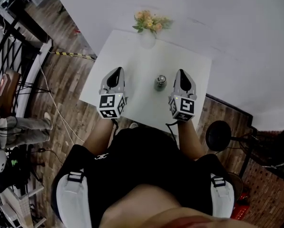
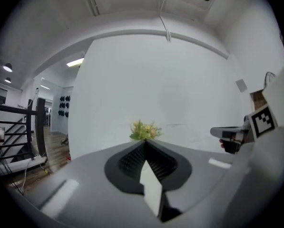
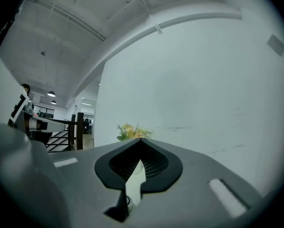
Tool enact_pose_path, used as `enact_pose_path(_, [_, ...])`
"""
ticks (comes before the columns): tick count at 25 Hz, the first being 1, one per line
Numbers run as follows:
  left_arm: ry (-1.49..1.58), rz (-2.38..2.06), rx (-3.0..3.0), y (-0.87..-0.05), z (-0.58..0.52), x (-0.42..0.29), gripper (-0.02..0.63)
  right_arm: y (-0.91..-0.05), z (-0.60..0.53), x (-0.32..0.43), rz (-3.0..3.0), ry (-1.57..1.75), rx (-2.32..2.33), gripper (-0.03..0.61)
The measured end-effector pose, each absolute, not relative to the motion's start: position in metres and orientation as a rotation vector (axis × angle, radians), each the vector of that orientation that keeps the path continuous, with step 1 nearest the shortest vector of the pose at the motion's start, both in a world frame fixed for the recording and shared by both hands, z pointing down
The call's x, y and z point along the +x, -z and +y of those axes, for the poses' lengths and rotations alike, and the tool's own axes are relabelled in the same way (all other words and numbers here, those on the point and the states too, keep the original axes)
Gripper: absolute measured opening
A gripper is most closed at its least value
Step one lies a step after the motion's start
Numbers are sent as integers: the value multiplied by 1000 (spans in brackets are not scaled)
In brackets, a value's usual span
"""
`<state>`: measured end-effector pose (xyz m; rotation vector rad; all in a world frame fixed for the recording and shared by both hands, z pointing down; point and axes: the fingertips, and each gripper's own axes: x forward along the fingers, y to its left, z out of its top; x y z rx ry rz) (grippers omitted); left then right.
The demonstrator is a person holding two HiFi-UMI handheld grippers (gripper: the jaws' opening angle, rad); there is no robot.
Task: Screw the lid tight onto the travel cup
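Observation:
The travel cup (image 1: 160, 82) is a small metallic cup that stands upright, with a lid on top, near the middle of the white table (image 1: 132, 51). My left gripper (image 1: 117, 70) hovers to the cup's left and my right gripper (image 1: 181, 72) to its right, both apart from it. Each one's jaws meet at the tip with nothing between them. In the left gripper view the shut left gripper (image 2: 144, 142) points at the flowers (image 2: 144, 130), and the right gripper (image 2: 232, 135) shows at the right edge. The right gripper view shows the shut right gripper (image 3: 139, 140); the cup is hidden there.
A vase of yellow flowers (image 1: 149, 24) stands at the table's far edge by the white wall. A black stool (image 1: 219, 136) is at the table's right. A seated person's legs (image 1: 23, 128), cables and a black railing (image 1: 8, 56) lie to the left on the wooden floor.

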<state>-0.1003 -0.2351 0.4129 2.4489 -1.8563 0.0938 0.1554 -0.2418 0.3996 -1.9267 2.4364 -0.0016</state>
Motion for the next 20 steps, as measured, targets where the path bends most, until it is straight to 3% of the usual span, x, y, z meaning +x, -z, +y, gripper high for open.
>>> enact_pose_path(20, [-138,-1793,2502,-413,-243,-75,54,-394,-238,157,2417,-33,-1955,3])
